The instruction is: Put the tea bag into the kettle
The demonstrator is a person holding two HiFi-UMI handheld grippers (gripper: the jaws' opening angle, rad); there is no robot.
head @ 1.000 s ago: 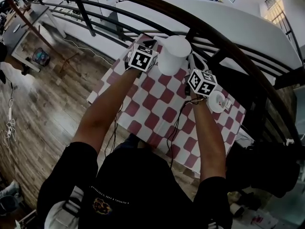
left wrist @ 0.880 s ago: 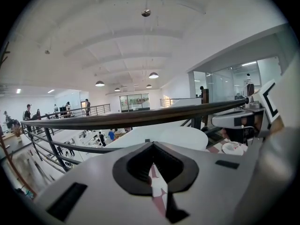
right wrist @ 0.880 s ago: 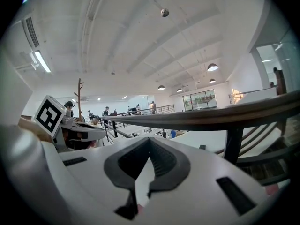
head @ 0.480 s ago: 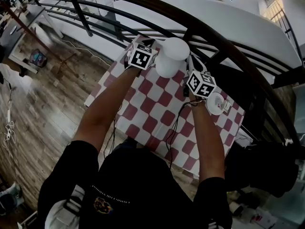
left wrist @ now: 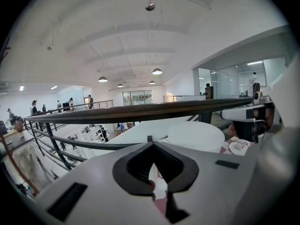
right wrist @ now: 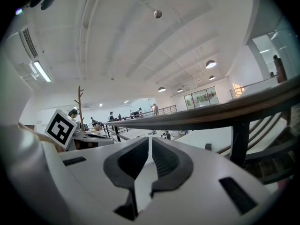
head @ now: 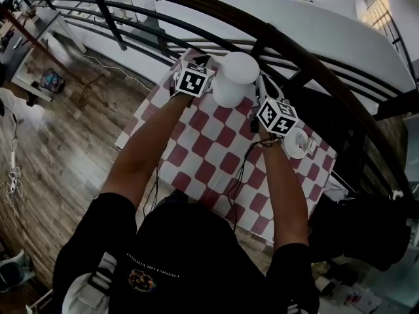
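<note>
A white kettle [head: 236, 77] with its round top closed stands at the far edge of the red-and-white checked table [head: 216, 150]. Its top also shows in the left gripper view as a kettle lid [left wrist: 197, 135]. My left gripper [head: 205, 61] is just left of the kettle, jaws shut and empty [left wrist: 152, 144]. My right gripper [head: 262, 89] is just right of it, tilted upward, jaws shut [right wrist: 150, 140]. A small white dish [head: 296, 141] sits right of my right hand. Something small and brownish lies on the dish [left wrist: 239, 146]; I cannot tell if it is the tea bag.
A dark curved railing [head: 294, 51] runs close behind the table, with a drop to a lower floor beyond it. Black cables [head: 241, 175] trail across the cloth toward the person. Wooden floor [head: 59, 142] lies to the left.
The head view has shifted slightly. Both grippers keep their places on either side of the kettle, still shut.
</note>
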